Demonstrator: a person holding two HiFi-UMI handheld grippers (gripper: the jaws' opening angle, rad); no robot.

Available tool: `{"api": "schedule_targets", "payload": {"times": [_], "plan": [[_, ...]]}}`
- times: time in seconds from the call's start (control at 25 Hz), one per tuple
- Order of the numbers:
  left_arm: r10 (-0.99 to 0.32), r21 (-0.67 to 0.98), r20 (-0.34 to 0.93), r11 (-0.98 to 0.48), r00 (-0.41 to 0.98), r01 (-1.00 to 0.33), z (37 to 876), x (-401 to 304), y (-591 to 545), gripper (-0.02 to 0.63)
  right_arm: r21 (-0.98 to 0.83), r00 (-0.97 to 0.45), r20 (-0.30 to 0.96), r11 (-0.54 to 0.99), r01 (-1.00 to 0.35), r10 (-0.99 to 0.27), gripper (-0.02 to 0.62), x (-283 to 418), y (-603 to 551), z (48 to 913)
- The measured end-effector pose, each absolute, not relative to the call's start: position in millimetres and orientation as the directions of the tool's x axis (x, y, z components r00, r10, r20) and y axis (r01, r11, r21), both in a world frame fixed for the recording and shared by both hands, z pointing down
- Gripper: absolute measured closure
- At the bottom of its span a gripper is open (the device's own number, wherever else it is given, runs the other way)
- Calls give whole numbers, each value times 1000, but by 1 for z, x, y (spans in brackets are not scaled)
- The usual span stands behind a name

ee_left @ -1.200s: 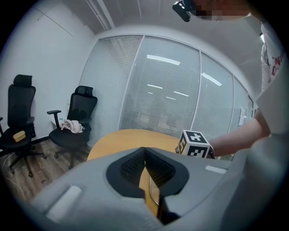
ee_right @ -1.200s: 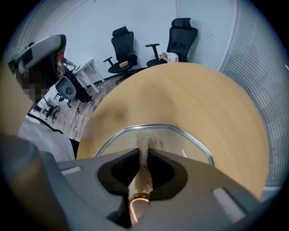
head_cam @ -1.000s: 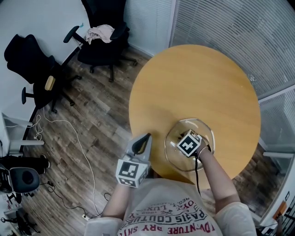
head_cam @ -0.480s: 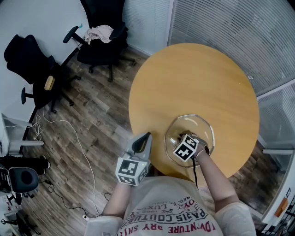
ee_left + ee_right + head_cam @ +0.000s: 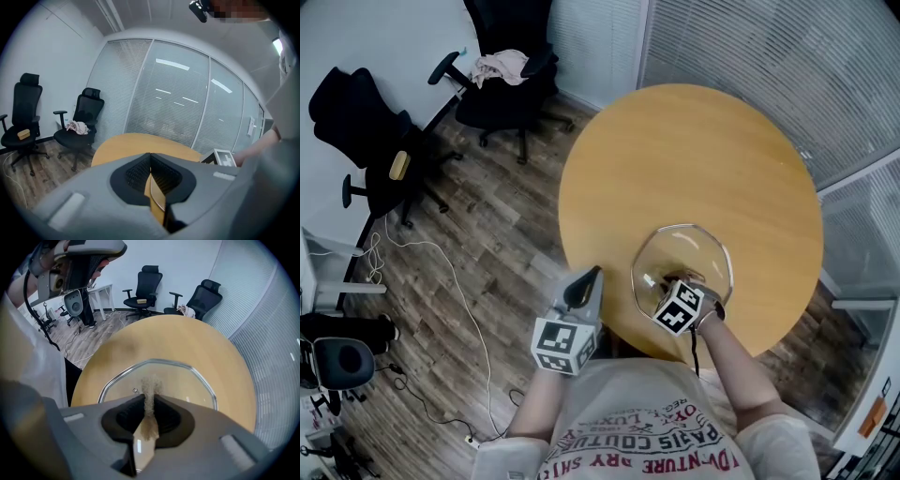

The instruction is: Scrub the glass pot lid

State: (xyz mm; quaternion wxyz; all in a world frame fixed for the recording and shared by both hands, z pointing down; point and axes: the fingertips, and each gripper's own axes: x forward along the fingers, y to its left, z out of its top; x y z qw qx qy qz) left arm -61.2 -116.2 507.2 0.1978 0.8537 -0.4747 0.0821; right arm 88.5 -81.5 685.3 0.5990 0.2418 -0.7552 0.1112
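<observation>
The right gripper (image 5: 149, 401) pinches a tan scrub pad (image 5: 150, 384) over the glass lid (image 5: 684, 251), which lies flat near the round table's (image 5: 694, 150) near edge, while the left gripper (image 5: 584, 284), jaws pressed together on nothing, hangs beside the table.

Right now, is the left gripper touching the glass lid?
Apart. The head view shows a strip of bare table between the left gripper and the glass lid.

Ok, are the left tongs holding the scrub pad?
No, the left tongs are shut with nothing between them; the scrub pad is pinched in the right tongs, above the glass lid.
</observation>
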Motion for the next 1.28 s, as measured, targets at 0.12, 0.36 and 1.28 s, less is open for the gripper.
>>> {"api": "schedule_targets", "payload": {"times": [0.12,0.36,1.28], "plan": [[-777,263,330,-470,537,-842,509,-57,-110,600,105,-180,958,862,-496,-221,537,93,-70,685],[-769,260,328,-485,549,-835,508,-42,-98,598,71,-205,959,862,-503,-198,537,104,-48,684],[-784,193,295,-510,546,-838,475,-35,-112,600,66,-193,877,508,-859,-439,537,209,-152,622]]}}
